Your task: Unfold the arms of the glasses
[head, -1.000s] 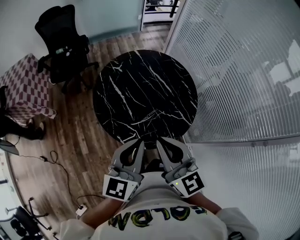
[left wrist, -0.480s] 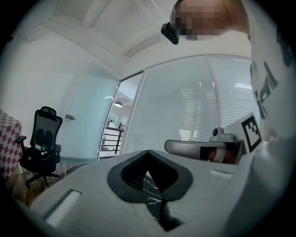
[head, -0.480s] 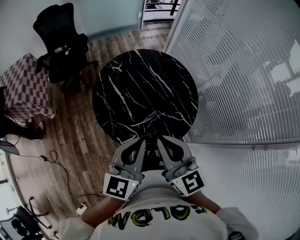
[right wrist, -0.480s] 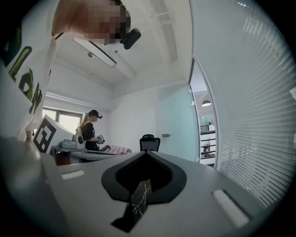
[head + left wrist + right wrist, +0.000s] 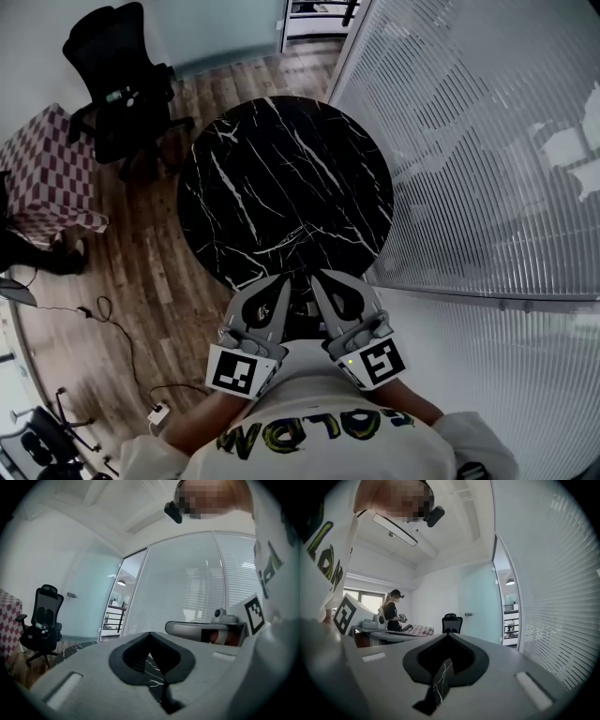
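A round black marble table (image 5: 281, 150) stands in front of me in the head view. On its near part lies a thin pale wiry shape (image 5: 298, 232) that may be the glasses; it is too small to tell. Both grippers hang close to my chest, just short of the table's near edge. The left gripper (image 5: 280, 283) and the right gripper (image 5: 318, 279) point forward side by side, each shut with nothing between its jaws. In the left gripper view the left gripper (image 5: 150, 633) has its tips together, and so does the right gripper (image 5: 448, 634) in its own view.
A black office chair (image 5: 117, 80) and a red-checked block (image 5: 42, 173) stand at the left on the wooden floor. A glass wall with blinds (image 5: 487, 141) runs along the right. Cables (image 5: 103, 314) lie on the floor. Another person (image 5: 393, 611) stands far off.
The head view has drifted slightly, so the table sits a little further left and up. Both grippers stay shut in the same place by my chest.
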`<state>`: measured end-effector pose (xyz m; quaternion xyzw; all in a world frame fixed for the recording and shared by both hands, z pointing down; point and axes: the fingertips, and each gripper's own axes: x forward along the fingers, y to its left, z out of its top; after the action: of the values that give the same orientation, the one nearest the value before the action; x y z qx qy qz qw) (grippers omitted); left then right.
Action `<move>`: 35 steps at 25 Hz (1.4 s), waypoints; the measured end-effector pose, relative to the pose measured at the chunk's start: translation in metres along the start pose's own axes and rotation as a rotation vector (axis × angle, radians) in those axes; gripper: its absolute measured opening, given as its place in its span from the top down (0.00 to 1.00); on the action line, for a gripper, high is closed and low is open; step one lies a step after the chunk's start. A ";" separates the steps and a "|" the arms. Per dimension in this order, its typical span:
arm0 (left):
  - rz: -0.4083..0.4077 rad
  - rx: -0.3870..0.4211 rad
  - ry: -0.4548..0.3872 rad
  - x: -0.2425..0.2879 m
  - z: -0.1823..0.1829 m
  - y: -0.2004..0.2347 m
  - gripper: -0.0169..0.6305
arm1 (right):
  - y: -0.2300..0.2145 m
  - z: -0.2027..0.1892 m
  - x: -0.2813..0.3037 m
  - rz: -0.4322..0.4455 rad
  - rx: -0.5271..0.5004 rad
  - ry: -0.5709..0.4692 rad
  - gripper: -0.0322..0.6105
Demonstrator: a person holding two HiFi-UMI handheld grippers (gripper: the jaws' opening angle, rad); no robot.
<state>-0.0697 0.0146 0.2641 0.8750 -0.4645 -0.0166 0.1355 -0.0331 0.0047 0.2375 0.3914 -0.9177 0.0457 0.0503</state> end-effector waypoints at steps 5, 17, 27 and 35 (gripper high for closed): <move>0.012 -0.018 0.020 0.011 -0.005 -0.003 0.97 | -0.010 -0.007 0.000 0.011 0.014 0.019 0.95; 0.027 -0.042 0.087 0.023 -0.036 -0.004 0.97 | -0.020 -0.041 -0.005 0.026 0.049 0.081 0.95; 0.028 -0.019 0.144 0.029 -0.062 0.002 0.97 | -0.029 -0.063 -0.007 0.038 0.042 0.120 0.95; -0.002 0.006 0.201 0.045 -0.099 0.015 0.97 | -0.038 -0.102 0.006 0.070 0.025 0.203 0.95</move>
<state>-0.0409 -0.0088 0.3677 0.8731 -0.4478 0.0728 0.1786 -0.0040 -0.0126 0.3411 0.3529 -0.9204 0.0985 0.1365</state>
